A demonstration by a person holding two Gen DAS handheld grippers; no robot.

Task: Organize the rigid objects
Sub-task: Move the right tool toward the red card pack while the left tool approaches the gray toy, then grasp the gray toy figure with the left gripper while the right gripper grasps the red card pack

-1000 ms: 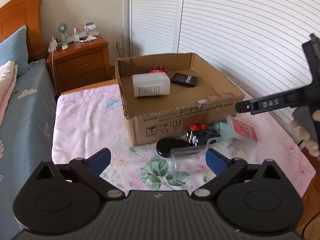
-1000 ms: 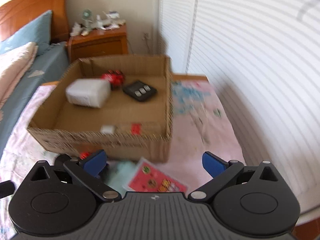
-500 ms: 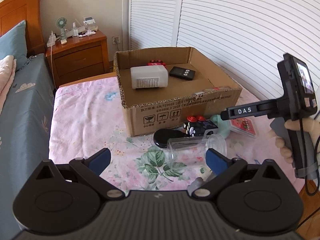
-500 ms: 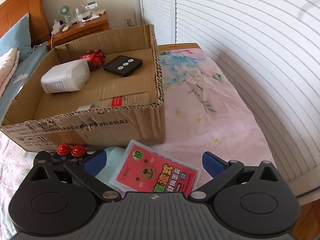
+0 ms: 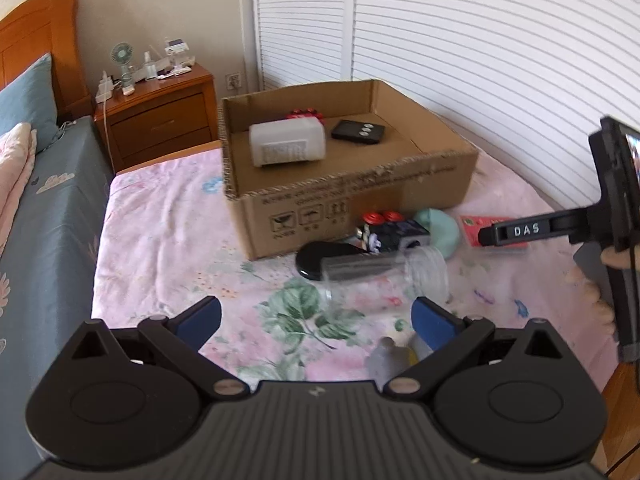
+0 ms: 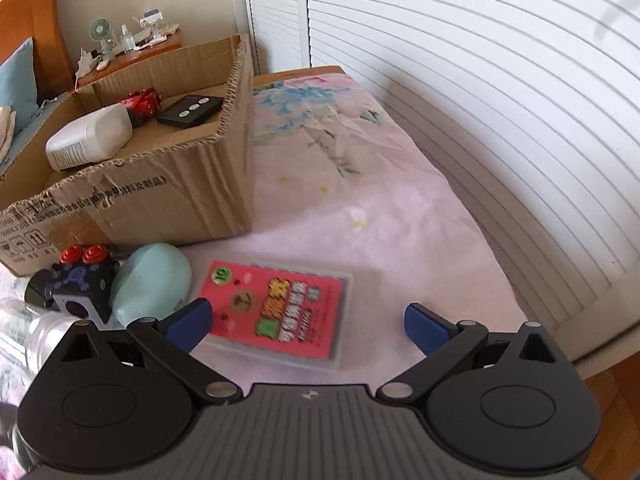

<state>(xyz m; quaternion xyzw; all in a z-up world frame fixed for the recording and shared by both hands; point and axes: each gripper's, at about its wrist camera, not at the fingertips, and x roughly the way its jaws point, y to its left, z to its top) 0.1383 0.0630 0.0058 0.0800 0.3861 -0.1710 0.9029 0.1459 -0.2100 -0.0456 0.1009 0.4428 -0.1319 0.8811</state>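
The cardboard box point(image 5: 352, 200) sits on the pink floral sheet of the bed point(image 5: 160, 240), and inside it lie a white plastic bottle point(image 5: 286, 145) on its side, a red toy car point(image 6: 141, 101) behind the bottle, and a black remote point(image 5: 359, 131) with three pale buttons beside them. Just in front of the box's near wall, on the sheet, is a small cluster: a black toy with two red knobs point(image 6: 82, 276), a pale green rounded thing point(image 6: 152, 282) touching it, a black oval object point(image 5: 324, 258), and a clear plastic jar point(image 5: 384, 276) lying on its side across the oval's end. To the right of the green thing lies a flat red card pack in a clear case point(image 6: 276, 312), which is directly ahead of my right hand-held gripper point(image 6: 308, 322); its blue pads are spread wide, one just touching the pack's left corner in view, the other well off to the right, nothing between them gripped. My left hand-held gripper point(image 5: 316, 320) is also released, pads spread above the leaf print on the sheet, near the jar. A blurred greyish object point(image 5: 386, 362) lies close under its right finger; I cannot tell what it is. From the left camera I see my right hand point(image 5: 596, 280) round the other gripper's handle. Behind the box stand a wooden nightstand point(image 5: 160, 120) and white louvred doors point(image 5: 480, 60).
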